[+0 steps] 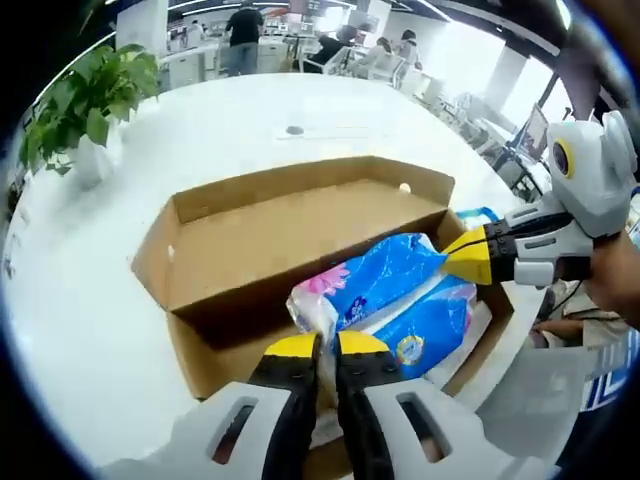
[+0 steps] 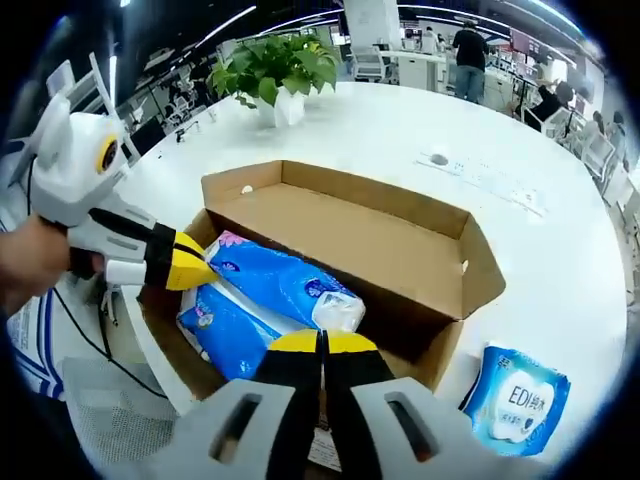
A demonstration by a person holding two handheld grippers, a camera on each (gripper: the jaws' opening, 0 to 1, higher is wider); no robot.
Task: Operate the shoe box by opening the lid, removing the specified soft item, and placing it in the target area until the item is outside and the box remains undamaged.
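Tissue pack (image 1: 400, 300), blue, sits inside the open shoe box (image 1: 290, 230) on the white surface (image 1: 90, 330). Left gripper (image 1: 328, 350) fingers pinch its near end; right gripper (image 2: 322, 345) fingers pinch its opposite end. A second blue pack (image 2: 520, 400) lies just outside the box.

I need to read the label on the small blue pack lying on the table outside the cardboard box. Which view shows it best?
The right gripper view: the small blue pack lies face-up on the white table, print legible. The left gripper view catches only a blue sliver behind the open cardboard box.
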